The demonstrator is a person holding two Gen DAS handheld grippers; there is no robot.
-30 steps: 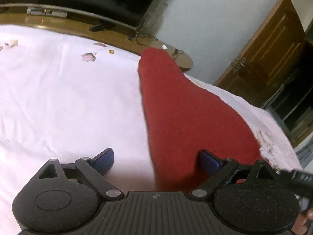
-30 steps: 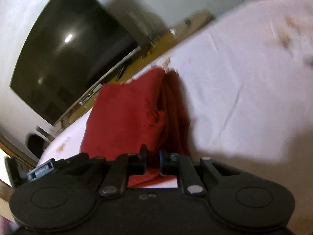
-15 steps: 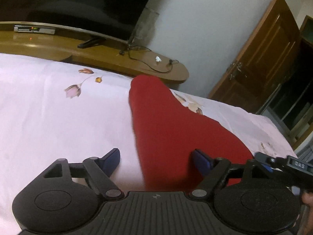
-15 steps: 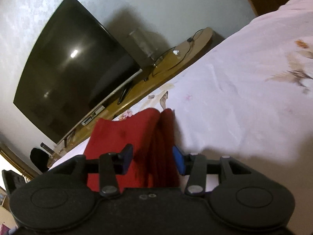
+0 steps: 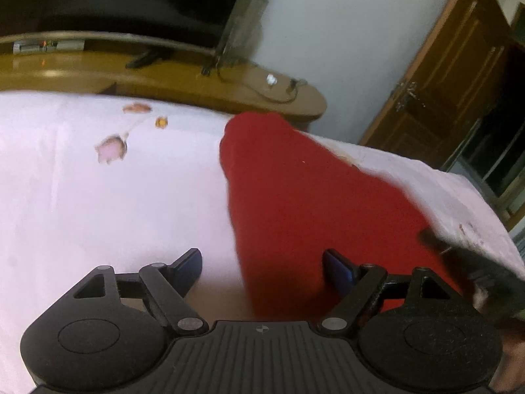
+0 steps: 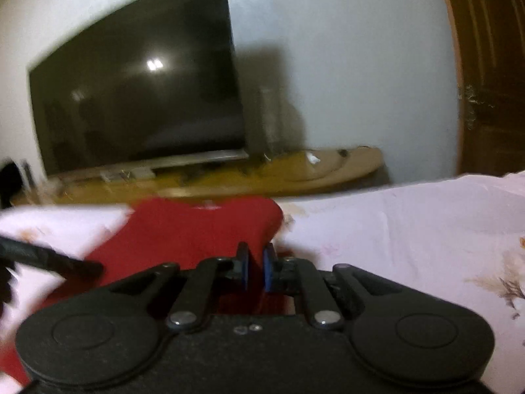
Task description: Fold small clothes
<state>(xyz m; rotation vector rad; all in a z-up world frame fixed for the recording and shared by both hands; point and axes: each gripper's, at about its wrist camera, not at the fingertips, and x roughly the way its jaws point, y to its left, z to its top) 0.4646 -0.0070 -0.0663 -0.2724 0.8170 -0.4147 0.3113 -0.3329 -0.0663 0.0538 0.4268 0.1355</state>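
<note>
On the floral bedsheet (image 5: 98,203), my left gripper (image 5: 262,271) stands wide and empty at the near edge of the red garment (image 5: 311,203). My right gripper (image 6: 255,271) has just been closing and now pinches that hem; soft and light, it should drape, so edges and corners look the best holds.

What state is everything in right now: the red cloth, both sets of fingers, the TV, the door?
Red garment: lying on the bed sheet.
Left gripper: fingers open, straddling the garment's edge.
Right gripper: fingers just closed on the garment.
TV: off.
Door: closed.
</note>
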